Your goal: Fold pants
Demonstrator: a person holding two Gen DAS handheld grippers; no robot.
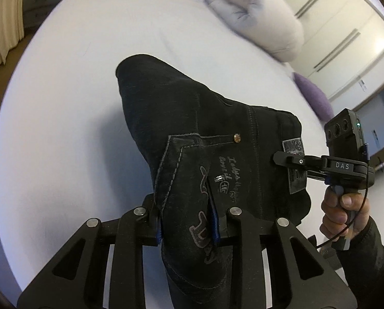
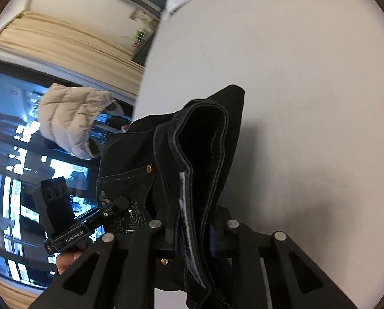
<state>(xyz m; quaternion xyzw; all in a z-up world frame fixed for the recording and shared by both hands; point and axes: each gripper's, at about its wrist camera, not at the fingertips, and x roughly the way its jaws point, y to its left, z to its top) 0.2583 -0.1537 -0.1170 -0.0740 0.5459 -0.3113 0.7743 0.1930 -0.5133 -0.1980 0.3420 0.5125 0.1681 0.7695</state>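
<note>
Both claws grip the black pants (image 1: 192, 154), left claw (image 1: 186, 224) at six o'clock, right claw (image 1: 286, 159) at three, lifted off the bed (image 1: 63, 103), so folding looks barely begun.

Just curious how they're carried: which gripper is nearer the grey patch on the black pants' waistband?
Right. The right gripper pinches the pants at the edge of the grey patch. The left gripper clamps the embroidered pocket, farther from the patch.
</note>
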